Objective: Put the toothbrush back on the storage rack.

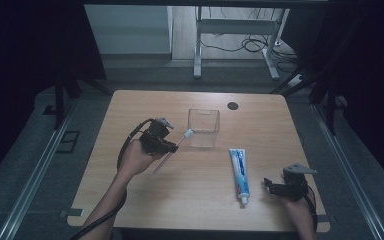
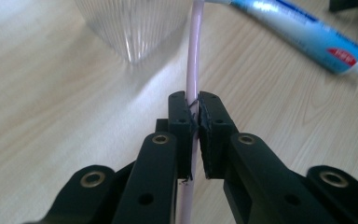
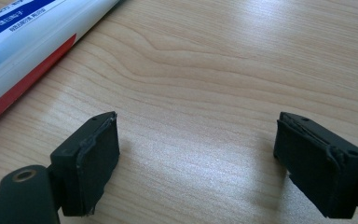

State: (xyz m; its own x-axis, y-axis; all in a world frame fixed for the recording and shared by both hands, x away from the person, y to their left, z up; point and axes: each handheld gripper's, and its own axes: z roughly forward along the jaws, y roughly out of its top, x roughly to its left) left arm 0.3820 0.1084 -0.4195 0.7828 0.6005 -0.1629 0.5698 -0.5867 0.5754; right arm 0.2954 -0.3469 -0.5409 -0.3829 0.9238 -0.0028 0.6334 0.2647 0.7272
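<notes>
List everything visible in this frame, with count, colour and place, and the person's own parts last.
toothbrush: 1, pink handle, white head, held above the table beside the cup
cup: 1, clear, table centre
toothpaste: 1, blue and white tube, lying flat right of centre
table: 1, light wood
hole: 1, dark, table's far edge
left gripper: 1, black, shut on the toothbrush
right gripper: 1, black, open, low over the table near the toothpaste

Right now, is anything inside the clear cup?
The clear cup looks empty; wood grain shows through its walls. The toothbrush, clamped in the left gripper, has its head beside the cup's rim, not inside.
</notes>
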